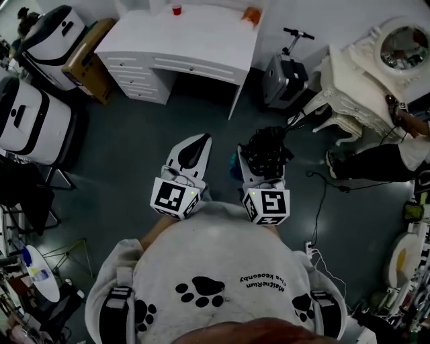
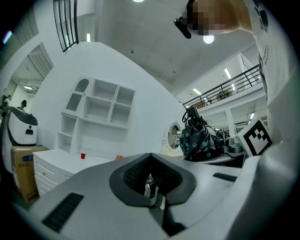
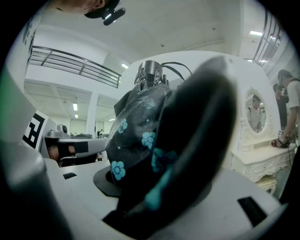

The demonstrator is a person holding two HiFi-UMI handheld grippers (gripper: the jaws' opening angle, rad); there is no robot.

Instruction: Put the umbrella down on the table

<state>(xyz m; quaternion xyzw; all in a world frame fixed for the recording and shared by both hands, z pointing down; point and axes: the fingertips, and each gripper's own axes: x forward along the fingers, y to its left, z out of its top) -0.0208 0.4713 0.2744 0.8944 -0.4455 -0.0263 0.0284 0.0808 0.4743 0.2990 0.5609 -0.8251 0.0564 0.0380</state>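
One folded umbrella [image 1: 265, 153], dark with teal flowers, sits in the right gripper [image 1: 259, 168], whose jaws are spread wide around the bunched fabric and press on it from both sides. In the right gripper view it stands roughly upright between the jaws, its metal end uppermost and loose folds spilling over the right-hand jaw. From the head view it hangs above the dark floor [image 1: 134, 148], just in front of the person's grey sweatshirt [image 1: 215, 269], and touches no furniture.

Just beside it, the left gripper [image 1: 198, 142] points the same way. Its jaws are brought together at the tips and nothing is between them. Both marker cubes face up towards the head camera.

Ahead and a little to the left stands a white desk [image 1: 201, 40] with drawers, well apart from the umbrella. A red cup [image 1: 177, 9] and a small orange thing [image 1: 252, 15] sit near its back edge. To the right of the desk is a dark case [image 1: 285, 77] with a handlebar-like part above it; what it is I cannot tell. Further right stands an ornate white table [image 1: 356, 74] carrying a round mirror [image 1: 403, 47], and a second person [image 1: 383, 161] is next to it, one hand near its edge.

On the far left are two white machines [image 1: 50, 37] and a cardboard box [image 1: 91, 67] beside the desk.
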